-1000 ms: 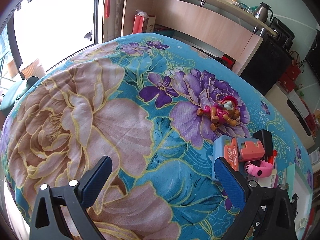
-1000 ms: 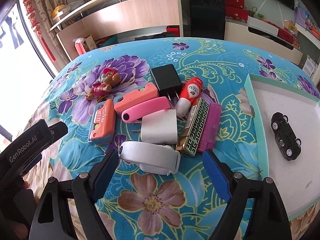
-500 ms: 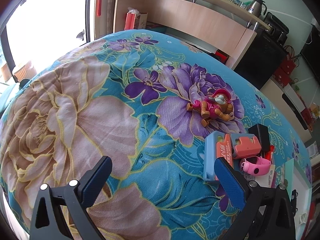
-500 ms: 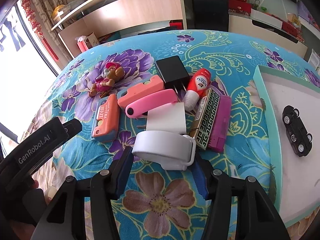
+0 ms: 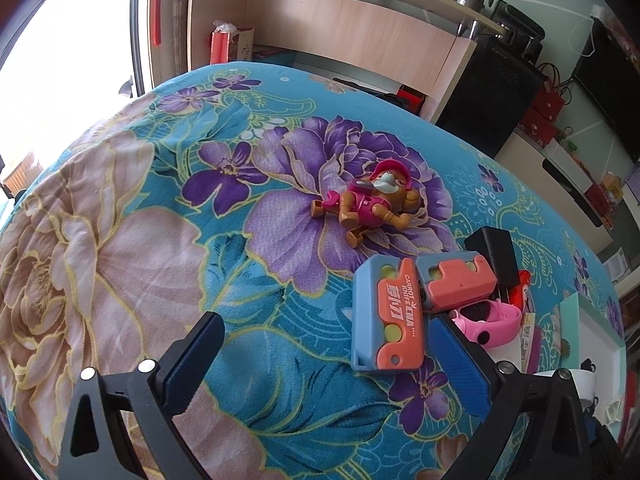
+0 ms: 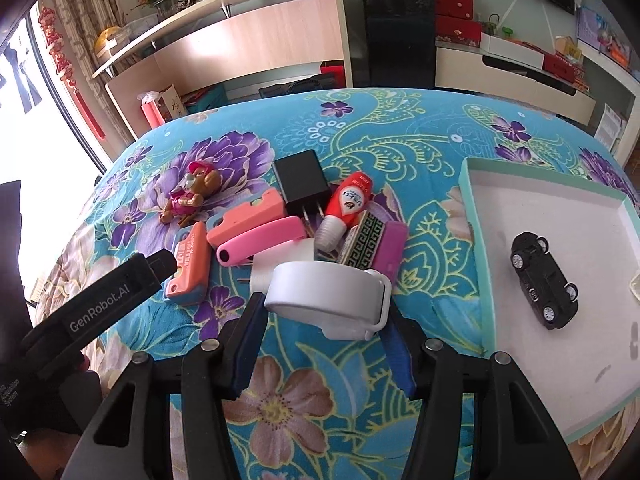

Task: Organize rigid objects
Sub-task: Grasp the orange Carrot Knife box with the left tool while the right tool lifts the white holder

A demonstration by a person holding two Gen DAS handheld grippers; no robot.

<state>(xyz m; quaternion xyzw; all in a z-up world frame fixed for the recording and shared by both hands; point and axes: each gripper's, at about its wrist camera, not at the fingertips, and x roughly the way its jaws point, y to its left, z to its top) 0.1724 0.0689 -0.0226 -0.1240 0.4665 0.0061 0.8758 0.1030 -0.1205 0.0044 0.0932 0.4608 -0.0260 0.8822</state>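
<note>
My right gripper (image 6: 326,312) is shut on a white oval case (image 6: 328,298) and holds it just above the floral cloth. Behind it lies a pile: white block (image 6: 282,262), pink case (image 6: 262,240), salmon holder (image 6: 246,216), orange-and-blue carrot knife (image 6: 188,268), black charger (image 6: 300,178), red bottle (image 6: 348,206), patterned harmonica (image 6: 366,240), magenta bar (image 6: 390,246), toy dog (image 6: 190,194). A black toy car (image 6: 542,280) lies in the teal-rimmed white tray (image 6: 472,216) at right. My left gripper (image 5: 324,360) is open and empty, near the carrot knife (image 5: 394,316) and toy dog (image 5: 370,204).
The left gripper's body (image 6: 100,300) shows at the lower left of the right wrist view. A wooden shelf unit (image 5: 332,32) and a black cabinet (image 6: 392,28) stand beyond the cloth's far edge. A window is at the left.
My right gripper closed on the white oval case and lifted it slightly. My left gripper moved right and forward, closer to the carrot knife, still open.
</note>
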